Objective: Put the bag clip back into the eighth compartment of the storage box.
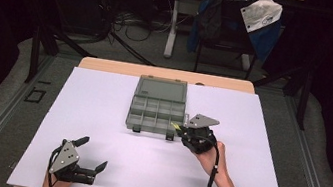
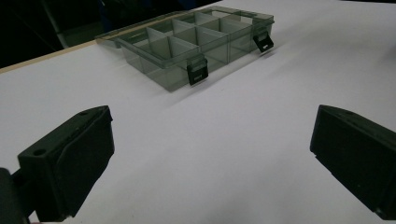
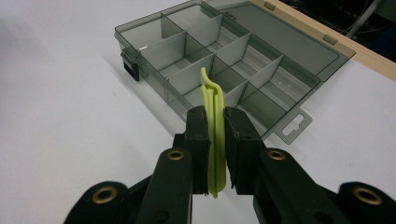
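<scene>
A smoky grey plastic compartment box (image 1: 129,113) lies open in the middle of the white table, its lid (image 1: 161,88) folded flat behind it. My right gripper (image 1: 178,128) hovers at the box's front right corner, shut on a thin yellow-green plastic piece (image 1: 174,124). In the right gripper view that piece (image 3: 214,93) stands pinched between the two pads of the gripper (image 3: 215,126), its curved tip over the near compartments of the box (image 3: 154,44), which look empty. My left gripper (image 1: 92,153) rests at the table's front left, open, with nothing between its jaws (image 2: 210,140).
The box (image 2: 154,51) has two black latches (image 2: 197,73) on its front wall. White sheet (image 1: 100,113) covers the table; a wooden edge (image 1: 108,65) shows at the back. Beyond stand a chair draped with a jacket (image 1: 238,13) and cables on the floor.
</scene>
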Action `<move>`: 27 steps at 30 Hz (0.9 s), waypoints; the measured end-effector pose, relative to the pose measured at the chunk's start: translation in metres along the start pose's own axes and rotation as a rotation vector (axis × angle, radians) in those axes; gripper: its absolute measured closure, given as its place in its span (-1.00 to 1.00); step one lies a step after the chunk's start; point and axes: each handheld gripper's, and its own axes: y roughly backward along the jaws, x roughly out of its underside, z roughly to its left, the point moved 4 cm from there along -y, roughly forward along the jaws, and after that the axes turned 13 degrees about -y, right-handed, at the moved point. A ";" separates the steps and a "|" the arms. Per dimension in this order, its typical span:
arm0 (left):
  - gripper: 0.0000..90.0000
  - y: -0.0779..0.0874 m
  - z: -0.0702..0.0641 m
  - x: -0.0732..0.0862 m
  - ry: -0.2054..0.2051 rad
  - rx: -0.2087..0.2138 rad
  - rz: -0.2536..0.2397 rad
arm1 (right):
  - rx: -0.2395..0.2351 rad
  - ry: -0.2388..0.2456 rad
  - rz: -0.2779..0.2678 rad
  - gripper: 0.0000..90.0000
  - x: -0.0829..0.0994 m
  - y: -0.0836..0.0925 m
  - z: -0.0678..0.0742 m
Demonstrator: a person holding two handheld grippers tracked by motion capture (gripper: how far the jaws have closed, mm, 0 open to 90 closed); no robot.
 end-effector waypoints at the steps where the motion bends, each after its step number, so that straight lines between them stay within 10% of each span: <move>1: -1.00 0.000 0.000 0.000 -0.001 0.000 0.002 | 0.002 -0.005 0.004 0.79 -0.001 0.000 -0.001; 27: -1.00 0.001 0.000 0.000 0.005 -0.002 0.002 | 0.012 -0.047 0.033 0.79 -0.010 -0.012 -0.009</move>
